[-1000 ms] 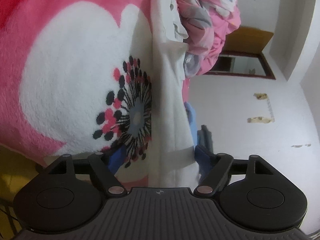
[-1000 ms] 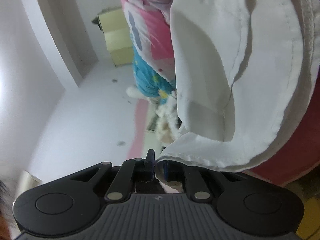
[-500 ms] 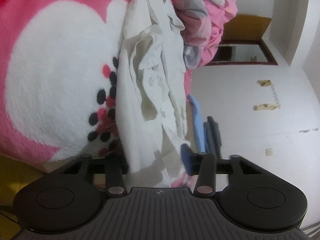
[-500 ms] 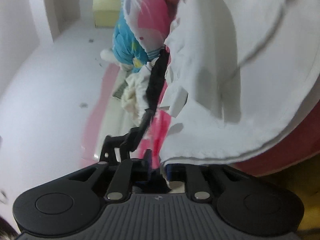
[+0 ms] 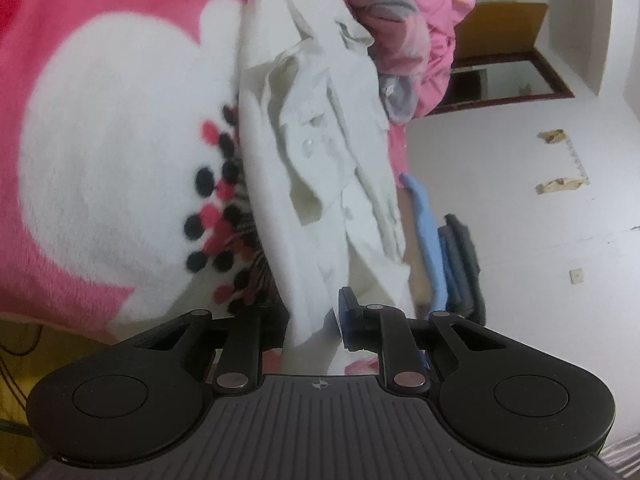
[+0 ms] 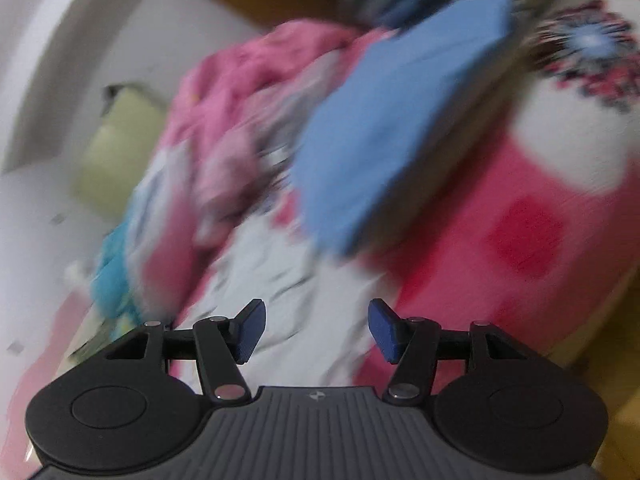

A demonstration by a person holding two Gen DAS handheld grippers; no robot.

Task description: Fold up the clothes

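A crumpled white garment (image 5: pixel 320 152) lies on the pink flower blanket (image 5: pixel 100 140), and its lower end hangs down between the jaws of my left gripper (image 5: pixel 314 312). Those jaws are closing, and the blue right pad (image 5: pixel 348 308) presses the cloth; the left finger is hidden behind it. In the blurred right wrist view my right gripper (image 6: pixel 316 320) is opening with nothing between its fingers. It hovers over wrinkled white cloth (image 6: pixel 288 280) on the blanket. A folded blue garment (image 6: pixel 400 120) lies beyond it.
Folded blue (image 5: pixel 428 232) and dark (image 5: pixel 464 256) clothes are stacked to the right of the white garment. A heap of pink and grey bedding (image 5: pixel 416 20) sits further back. A white wall and a brown-framed opening (image 5: pixel 512 80) fill the right side.
The left jaws have narrowed onto the white garment, which now lies bunched. The right gripper has let go of the white garment, swung away and rolled, and its jaws have spread.
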